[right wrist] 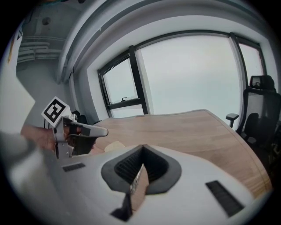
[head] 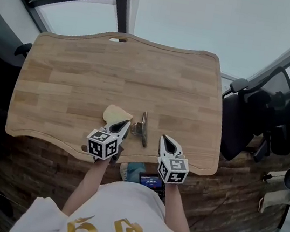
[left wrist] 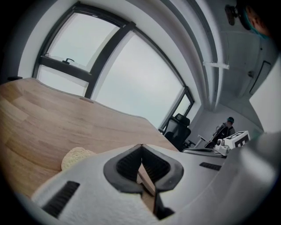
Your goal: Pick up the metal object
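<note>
While both grippers are being held shut above the near edge of the wooden table [head: 86, 76], the metal object [head: 143, 129] is lying on the wood between them.

The left gripper [head: 125, 124] is being held with its jaws pressed together tip to tip, and nothing is being gripped; in the left gripper view only bare wood is being shown through the hollow behind the tips. The right gripper [head: 163, 139] is being held the same way, closed and empty. The metal object is resting near the table's front edge, just beside the left gripper's tip and a little farther from the right one; contact with either cannot be judged. A pale round disc [head: 116, 114] is being partly covered by the left gripper's tip, just left of the metal object. An office chair [head: 248, 118] is standing off the table's right side.
</note>
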### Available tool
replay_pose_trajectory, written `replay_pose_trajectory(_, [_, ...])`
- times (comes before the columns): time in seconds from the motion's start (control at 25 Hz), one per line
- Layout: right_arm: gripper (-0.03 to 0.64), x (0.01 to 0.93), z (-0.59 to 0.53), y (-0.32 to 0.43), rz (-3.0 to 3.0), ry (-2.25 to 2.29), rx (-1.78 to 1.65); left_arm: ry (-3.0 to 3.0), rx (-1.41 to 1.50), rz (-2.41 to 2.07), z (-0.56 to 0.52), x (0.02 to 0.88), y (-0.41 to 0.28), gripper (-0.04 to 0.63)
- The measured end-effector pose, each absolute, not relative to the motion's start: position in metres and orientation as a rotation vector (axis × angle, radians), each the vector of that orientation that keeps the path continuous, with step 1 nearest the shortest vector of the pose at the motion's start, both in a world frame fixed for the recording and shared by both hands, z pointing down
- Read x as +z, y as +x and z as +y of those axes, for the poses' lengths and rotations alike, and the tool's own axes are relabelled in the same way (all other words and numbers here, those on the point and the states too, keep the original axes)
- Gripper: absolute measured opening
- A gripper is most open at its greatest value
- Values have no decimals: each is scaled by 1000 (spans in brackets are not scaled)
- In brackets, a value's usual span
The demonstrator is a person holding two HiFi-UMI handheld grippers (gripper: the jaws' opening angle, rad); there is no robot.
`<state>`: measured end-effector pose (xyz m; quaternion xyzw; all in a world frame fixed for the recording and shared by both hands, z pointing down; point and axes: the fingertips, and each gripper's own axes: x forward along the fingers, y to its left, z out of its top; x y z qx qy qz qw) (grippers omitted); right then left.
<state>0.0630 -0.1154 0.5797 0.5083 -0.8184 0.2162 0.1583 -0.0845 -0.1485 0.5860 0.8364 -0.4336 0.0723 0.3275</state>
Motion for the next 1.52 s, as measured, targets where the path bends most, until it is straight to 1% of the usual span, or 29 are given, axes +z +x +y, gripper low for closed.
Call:
replay_pose_trajectory(0.4, [11,609,-112,67,-2256,1395,656,2098,309,-1062,-140,623,-77,20])
replay_pose_trajectory(0.88, [11,630,-120,70,-2223,1364,728,1966,346,-953,-139,656,-69,25])
replay_pose_trajectory(1.2, [12,642,-123,68,-2205,1342,757,1907,371,-858,-139,675,-61,94])
replay_pose_trajectory(1.4, [11,649,-124,71,-2188,1339,784,1857,375,-813,-136,685,-54,97])
replay_pose_trajectory(1.52, [11,655,-123,72,-2174,1332,801,1831,380,-802,-138,692,-54,110])
